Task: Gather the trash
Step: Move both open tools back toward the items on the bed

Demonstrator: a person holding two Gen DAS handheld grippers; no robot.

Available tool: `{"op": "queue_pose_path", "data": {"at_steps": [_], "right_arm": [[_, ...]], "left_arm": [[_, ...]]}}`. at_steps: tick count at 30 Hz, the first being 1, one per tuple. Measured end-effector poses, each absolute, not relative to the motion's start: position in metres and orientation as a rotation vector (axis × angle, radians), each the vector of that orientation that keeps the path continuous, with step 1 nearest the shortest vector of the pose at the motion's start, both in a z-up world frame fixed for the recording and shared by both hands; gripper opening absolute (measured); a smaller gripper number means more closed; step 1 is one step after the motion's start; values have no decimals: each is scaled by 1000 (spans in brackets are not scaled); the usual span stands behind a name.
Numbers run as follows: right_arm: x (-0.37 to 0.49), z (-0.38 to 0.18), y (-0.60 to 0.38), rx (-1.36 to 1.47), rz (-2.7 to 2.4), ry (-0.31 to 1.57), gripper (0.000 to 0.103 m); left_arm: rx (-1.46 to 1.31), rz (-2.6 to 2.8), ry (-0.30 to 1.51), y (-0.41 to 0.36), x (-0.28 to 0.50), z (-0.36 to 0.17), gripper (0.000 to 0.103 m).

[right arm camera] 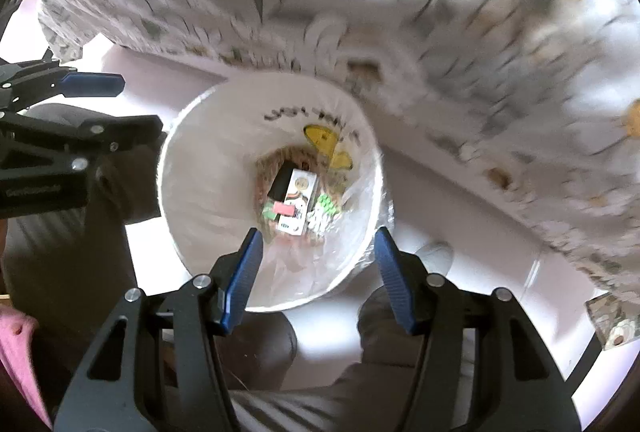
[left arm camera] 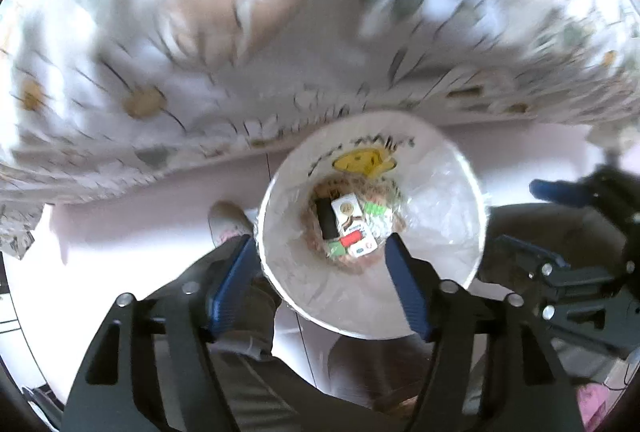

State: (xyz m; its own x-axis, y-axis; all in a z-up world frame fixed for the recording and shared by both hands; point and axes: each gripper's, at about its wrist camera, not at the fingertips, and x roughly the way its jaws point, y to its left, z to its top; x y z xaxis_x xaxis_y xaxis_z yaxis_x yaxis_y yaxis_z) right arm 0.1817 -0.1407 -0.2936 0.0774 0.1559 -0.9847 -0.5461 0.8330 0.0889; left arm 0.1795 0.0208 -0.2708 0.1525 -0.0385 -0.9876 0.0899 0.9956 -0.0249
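Both grippers empty over the white round plastic-lined bin, trash lying at its bottom.

Left wrist view: left gripper spread wide, holding nothing, above the bin's near rim; the white printed carton and other scraps lie deep in the bin, well below the fingertips. Daisy-print bedcover behind the bin, blurred. Right gripper to the bin's right, also apart.
Right wrist view: right gripper wide open, empty, over the bin's near rim; carton far beneath. Judgement: drop done or no item carried; next pickup wants a steady, unblurred approach clear of the rim.
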Motion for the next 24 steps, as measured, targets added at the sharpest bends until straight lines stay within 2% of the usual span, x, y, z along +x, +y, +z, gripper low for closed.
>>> {"op": "queue_pose_path", "data": {"at_steps": [5, 10, 18, 24], "right_arm": [[182, -245, -154, -365, 528, 1310, 68], [184, -197, -160, -401, 523, 1217, 72], [189, -109, -168, -410, 526, 1044, 75], [210, -54, -173, -408, 524, 923, 77]], "left_arm": [[59, -111, 1334, 19, 172, -226, 80], [114, -102, 1228, 14, 169, -180, 89], [141, -104, 1100, 13, 177, -112, 91], [162, -88, 1040, 11, 193, -85, 91]]}}
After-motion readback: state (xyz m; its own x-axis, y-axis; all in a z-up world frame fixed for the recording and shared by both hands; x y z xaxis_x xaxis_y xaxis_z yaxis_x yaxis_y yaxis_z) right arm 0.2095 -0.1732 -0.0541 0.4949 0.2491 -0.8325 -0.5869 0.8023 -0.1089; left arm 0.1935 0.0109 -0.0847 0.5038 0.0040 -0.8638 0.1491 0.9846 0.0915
